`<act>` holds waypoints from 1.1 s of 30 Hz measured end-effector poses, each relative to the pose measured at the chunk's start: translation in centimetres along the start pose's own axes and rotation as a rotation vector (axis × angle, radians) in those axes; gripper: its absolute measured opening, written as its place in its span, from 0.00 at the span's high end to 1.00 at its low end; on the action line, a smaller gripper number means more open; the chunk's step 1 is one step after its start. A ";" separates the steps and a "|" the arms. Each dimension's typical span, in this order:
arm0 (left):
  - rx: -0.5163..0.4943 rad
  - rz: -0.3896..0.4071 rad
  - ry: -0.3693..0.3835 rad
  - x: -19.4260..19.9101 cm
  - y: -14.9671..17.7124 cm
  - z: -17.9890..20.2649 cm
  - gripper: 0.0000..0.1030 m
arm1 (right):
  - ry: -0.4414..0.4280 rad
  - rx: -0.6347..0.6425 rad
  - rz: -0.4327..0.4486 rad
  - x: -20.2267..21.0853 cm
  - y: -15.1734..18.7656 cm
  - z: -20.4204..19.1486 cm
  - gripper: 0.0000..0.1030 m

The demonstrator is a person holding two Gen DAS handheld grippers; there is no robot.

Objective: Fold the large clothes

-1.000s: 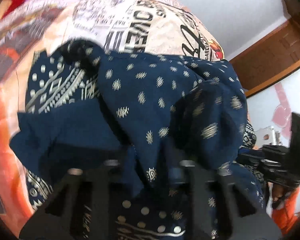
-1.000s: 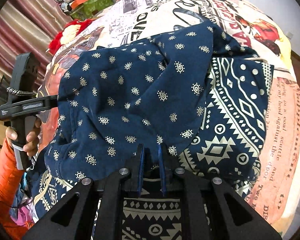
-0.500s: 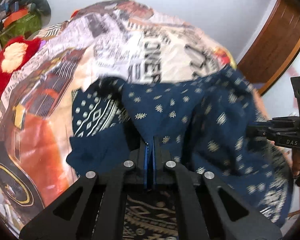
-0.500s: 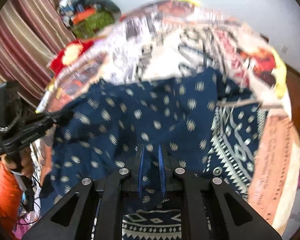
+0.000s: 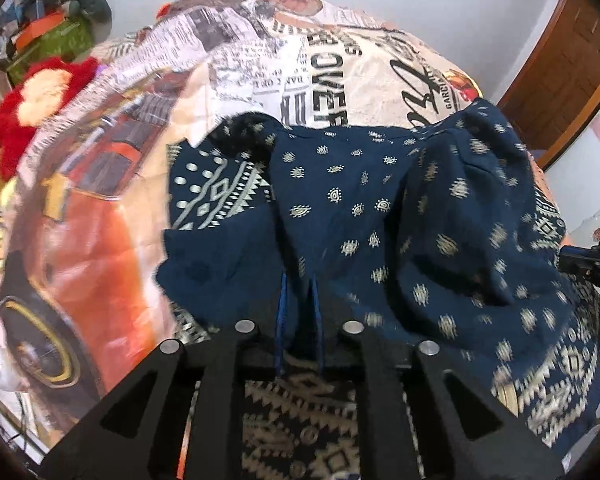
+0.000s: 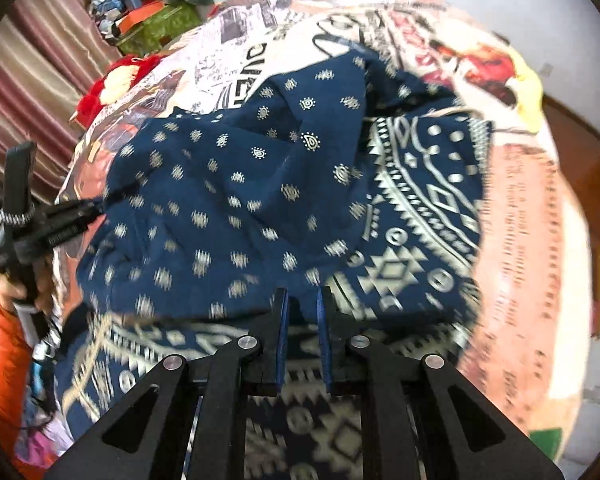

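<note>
My left claw (image 5: 299,280) has just been opening slightly, cloth (image 5: 340,200) between its pads; my right claw (image 6: 303,296) is clamped on the same cloth; it lies bunched on the bed (image 5: 100,220).

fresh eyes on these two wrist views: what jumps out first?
The navy garment with pale motifs, bunched mid-frame and pinched in both grippers: left gripper, whose fingers have just been opening slightly, and right gripper. Beneath it lies a loud newspaper-print bedsheet, with a red plush toy at its far left.
</note>
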State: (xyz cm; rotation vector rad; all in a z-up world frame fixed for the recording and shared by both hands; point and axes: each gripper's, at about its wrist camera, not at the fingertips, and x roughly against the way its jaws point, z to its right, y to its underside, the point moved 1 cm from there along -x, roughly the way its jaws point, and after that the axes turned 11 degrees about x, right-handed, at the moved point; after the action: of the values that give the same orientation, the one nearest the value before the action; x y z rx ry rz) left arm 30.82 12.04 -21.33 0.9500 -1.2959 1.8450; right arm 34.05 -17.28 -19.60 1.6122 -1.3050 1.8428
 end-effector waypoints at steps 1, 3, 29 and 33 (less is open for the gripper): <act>-0.003 0.014 -0.006 1.0 0.2 -0.3 0.79 | 0.024 0.013 0.010 0.8 0.5 -0.3 0.90; 0.002 0.040 -0.010 2.5 0.5 -0.8 0.68 | 0.065 0.029 0.042 2.2 1.6 -0.7 0.90; 0.462 -0.220 0.104 3.2 16.2 -12.2 0.37 | -0.120 -0.437 0.275 10.4 18.0 0.2 0.90; 0.518 -0.206 0.165 2.8 17.2 -11.9 0.32 | -0.129 -0.431 0.273 10.6 18.8 -0.3 0.58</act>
State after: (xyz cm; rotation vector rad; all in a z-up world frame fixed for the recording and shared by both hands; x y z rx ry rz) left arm 12.70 19.05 -29.67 1.1157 -0.6003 2.0810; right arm 16.50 -29.57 -17.27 1.3899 -1.9058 1.4695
